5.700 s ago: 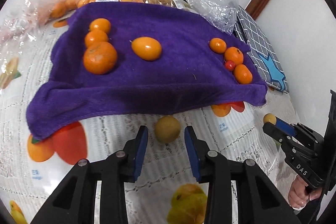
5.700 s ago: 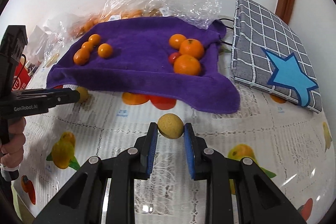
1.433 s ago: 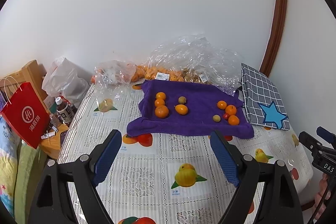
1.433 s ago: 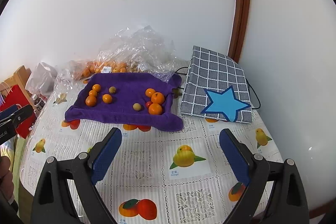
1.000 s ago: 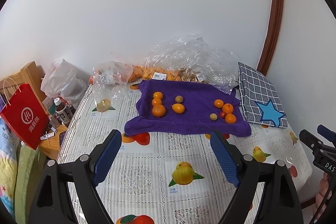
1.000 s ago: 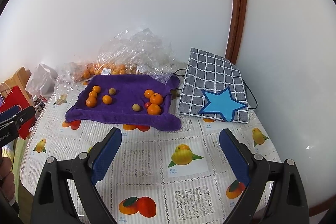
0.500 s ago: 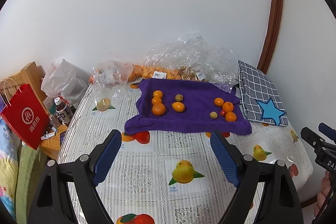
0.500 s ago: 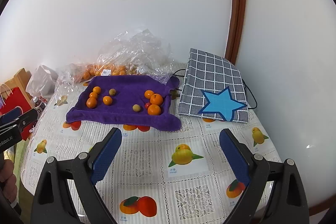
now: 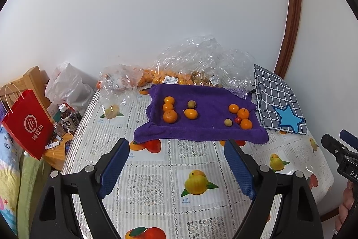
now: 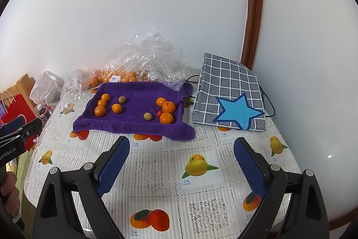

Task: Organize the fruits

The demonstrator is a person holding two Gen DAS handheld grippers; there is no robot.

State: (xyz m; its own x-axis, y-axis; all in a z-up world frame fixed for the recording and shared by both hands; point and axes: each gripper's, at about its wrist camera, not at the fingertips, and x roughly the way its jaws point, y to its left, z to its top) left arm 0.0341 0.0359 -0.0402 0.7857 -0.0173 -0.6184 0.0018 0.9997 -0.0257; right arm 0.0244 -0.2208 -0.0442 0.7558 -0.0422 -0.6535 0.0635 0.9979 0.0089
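Note:
A purple towel [image 9: 208,130] [image 10: 134,125] lies at the back of the table with fruit on it. On its left are several oranges [image 9: 170,115] [image 10: 100,110] and a greenish round fruit [image 9: 191,104] [image 10: 122,99]. On its right are oranges [image 9: 243,113] [image 10: 168,107], a small red fruit [image 9: 237,119] [image 10: 159,113] and a second greenish round fruit [image 9: 228,122] [image 10: 147,116]. My left gripper [image 9: 176,162] is open wide and empty, well back from the towel. My right gripper [image 10: 181,160] is also open wide and empty.
Clear plastic bags [image 9: 201,64] with more oranges lie behind the towel. A grey checked bag with a blue star [image 10: 230,95] lies right of it. A red paper bag [image 9: 26,127], bottles and a white bag stand off the table's left edge.
Since 5.7 s ago both greenish fruits went from the tablecloth onto the towel, and both grippers opened and drew far back. Over the last second the views barely shift.

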